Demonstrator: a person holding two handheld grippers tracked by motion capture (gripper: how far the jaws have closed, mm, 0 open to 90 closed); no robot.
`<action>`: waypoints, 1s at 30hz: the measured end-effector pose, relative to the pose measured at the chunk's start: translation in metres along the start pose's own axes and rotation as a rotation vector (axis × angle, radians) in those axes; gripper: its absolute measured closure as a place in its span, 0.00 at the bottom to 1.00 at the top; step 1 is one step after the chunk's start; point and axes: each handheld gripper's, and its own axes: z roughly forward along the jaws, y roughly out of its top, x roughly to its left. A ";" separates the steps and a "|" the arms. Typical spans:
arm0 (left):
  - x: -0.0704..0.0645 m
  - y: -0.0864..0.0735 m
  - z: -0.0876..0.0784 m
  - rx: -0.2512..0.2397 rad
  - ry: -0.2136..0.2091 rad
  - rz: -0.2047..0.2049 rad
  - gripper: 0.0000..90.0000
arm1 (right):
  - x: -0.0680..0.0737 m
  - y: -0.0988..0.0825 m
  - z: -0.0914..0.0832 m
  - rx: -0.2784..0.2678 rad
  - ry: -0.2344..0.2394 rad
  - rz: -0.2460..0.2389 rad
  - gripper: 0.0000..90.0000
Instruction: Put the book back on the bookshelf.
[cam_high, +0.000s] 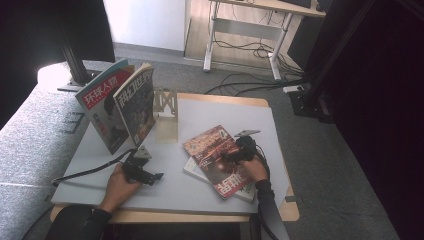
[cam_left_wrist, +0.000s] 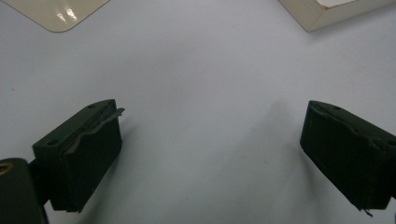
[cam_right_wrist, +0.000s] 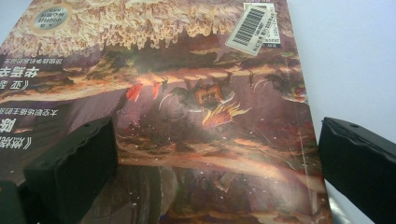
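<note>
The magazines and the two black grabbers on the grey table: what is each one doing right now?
Red-brown cave-picture magazine: flat, closed, on top of another magazine.
White-edged magazine underneath: flat, mostly covered.
Two standing magazines: upright, leaning in the pale wooden rack.
Left gripper: open, over bare grey table.
Right gripper: open, over the cave-picture magazine; whether it touches it is unclear.

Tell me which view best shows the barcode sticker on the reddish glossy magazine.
The right gripper view: the white barcode sticker sits large on the reddish glossy magazine. The high view shows that magazine too small for stripes.
</note>
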 end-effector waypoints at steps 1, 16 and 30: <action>0.000 0.000 0.000 0.000 0.000 0.001 0.06 | 0.002 0.000 0.000 0.001 0.006 -0.008 0.00; 0.000 0.000 0.000 0.000 0.000 0.001 0.05 | 0.035 0.003 -0.023 -0.057 0.034 -0.046 0.00; 0.000 0.000 0.000 0.000 -0.001 0.001 0.05 | 0.094 0.001 -0.008 0.001 0.087 -0.149 0.00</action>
